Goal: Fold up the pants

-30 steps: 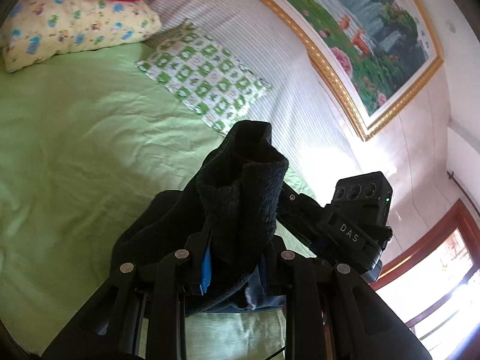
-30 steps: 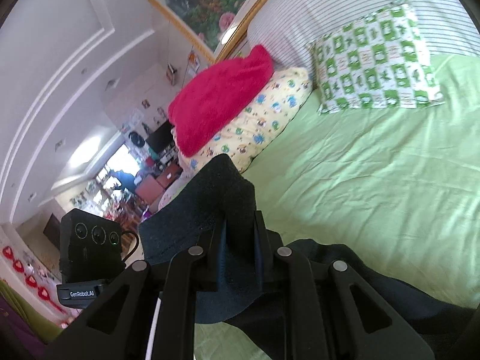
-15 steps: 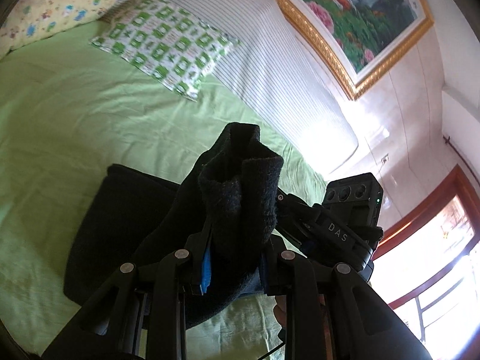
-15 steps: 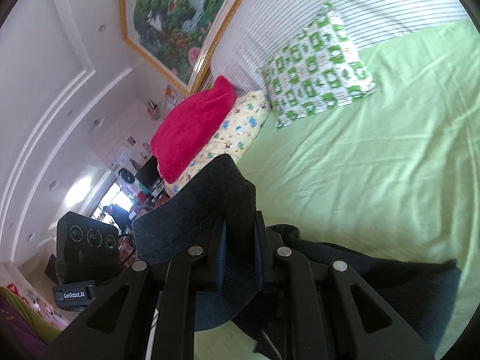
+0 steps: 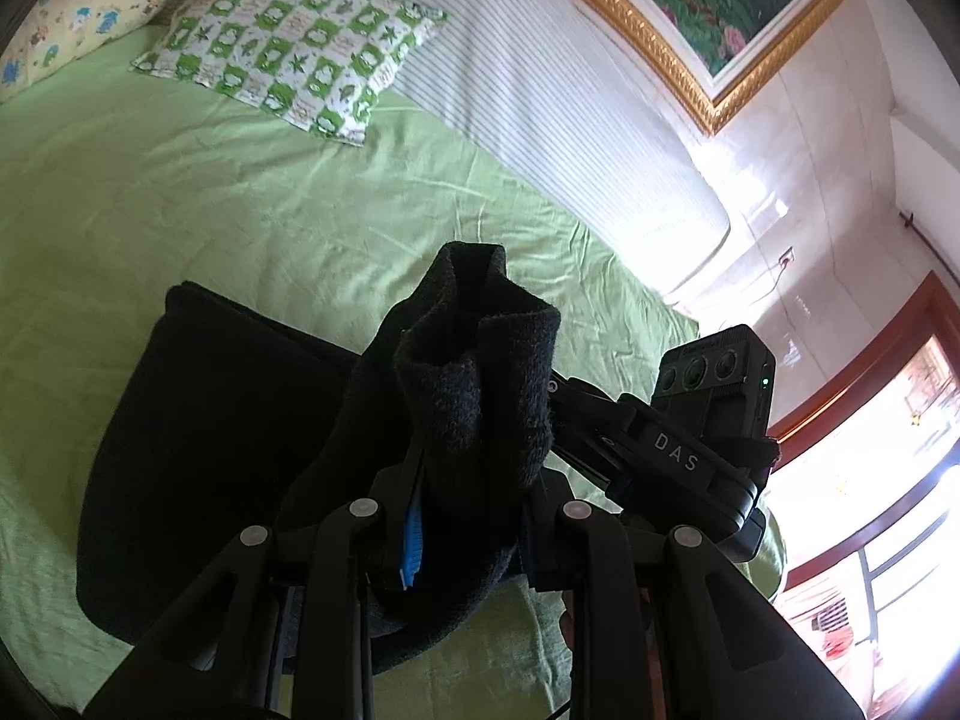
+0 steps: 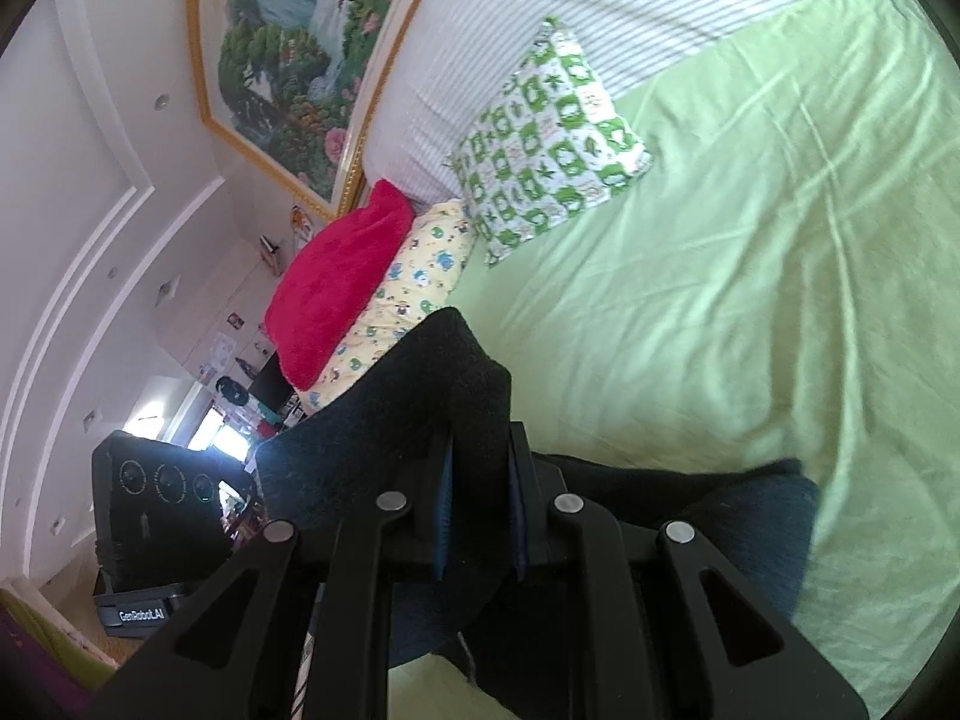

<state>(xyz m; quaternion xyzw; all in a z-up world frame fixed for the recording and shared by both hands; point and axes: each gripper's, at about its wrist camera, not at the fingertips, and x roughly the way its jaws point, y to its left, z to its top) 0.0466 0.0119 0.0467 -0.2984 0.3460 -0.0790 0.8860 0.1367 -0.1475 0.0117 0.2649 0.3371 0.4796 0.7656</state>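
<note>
Left gripper [image 5: 474, 516]: black linkage arms, silver rivets, blue pad edge at nine o'clock. Right gripper [image 6: 479, 510]: matching black arms, four silver rivets.

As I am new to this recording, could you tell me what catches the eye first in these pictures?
Dark pants dominate both views: the left gripper and right gripper each clamp a bunched edge, with the rest lying on the light green bedsheet. Behind, a green-patterned pillow and a red cushion lie by the striped headboard.

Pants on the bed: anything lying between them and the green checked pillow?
No. The left wrist view shows only bare, wrinkled green sheet between the pants and the green checked pillow.
</note>
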